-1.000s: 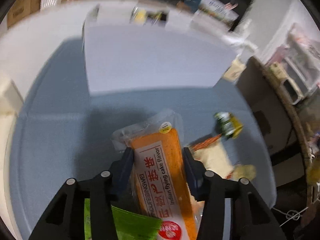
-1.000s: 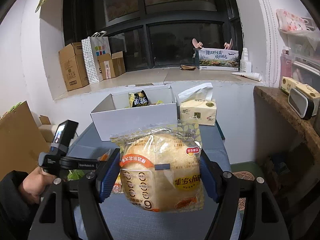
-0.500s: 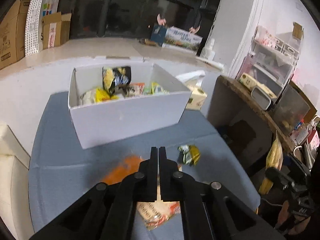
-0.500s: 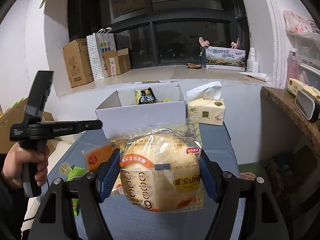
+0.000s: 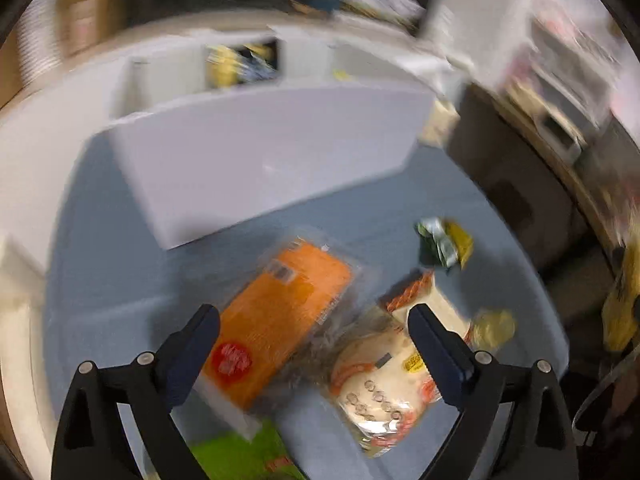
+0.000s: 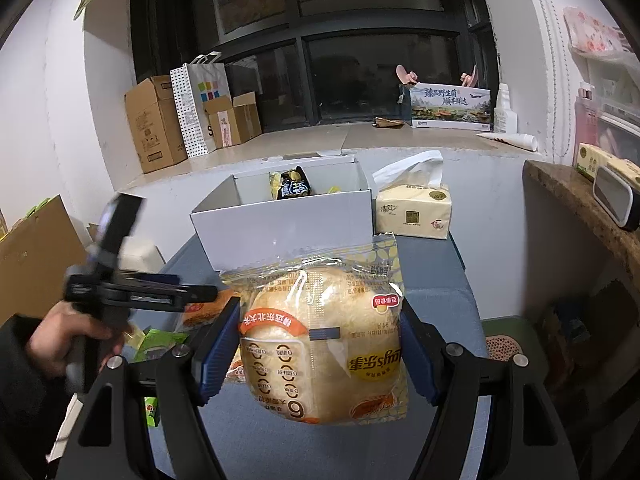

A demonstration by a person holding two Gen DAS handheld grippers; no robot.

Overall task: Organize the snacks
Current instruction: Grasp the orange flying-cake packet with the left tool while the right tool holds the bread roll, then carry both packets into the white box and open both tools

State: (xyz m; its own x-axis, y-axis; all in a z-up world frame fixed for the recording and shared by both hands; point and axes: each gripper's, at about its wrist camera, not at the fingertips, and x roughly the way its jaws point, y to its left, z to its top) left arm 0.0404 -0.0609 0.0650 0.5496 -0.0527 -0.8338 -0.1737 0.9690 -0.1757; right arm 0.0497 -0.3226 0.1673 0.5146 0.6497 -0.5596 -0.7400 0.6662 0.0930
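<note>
My left gripper (image 5: 312, 312) hovers over the blue table (image 5: 100, 272), its jaws opening wide with nothing pressed between the pads. Below it an orange cake packet (image 5: 280, 320) lies flat, and a clear bread bag (image 5: 380, 384) lies beside that packet. The white snack box (image 5: 272, 160) stands beyond them with packets inside. My right gripper (image 6: 320, 320) is shut on a bag of round bread (image 6: 320, 340), held up in front of the white box (image 6: 288, 224). A hand (image 6: 64, 344) holds the left gripper (image 6: 200, 292) at the left of the right wrist view.
A small green and yellow packet (image 5: 444, 242) and a pale yellow sweet (image 5: 494, 326) lie to the right of the bread. A green packet (image 5: 236, 456) lies near the front edge. A tissue pack (image 6: 412, 212) stands right of the box. A brown counter (image 6: 580, 196) borders the table's right side.
The left gripper gripped the orange packet a second ago, then lifted away shut and empty, and now stands wide open, tipped down over the packets. The right gripper still holds the bread bag.
</note>
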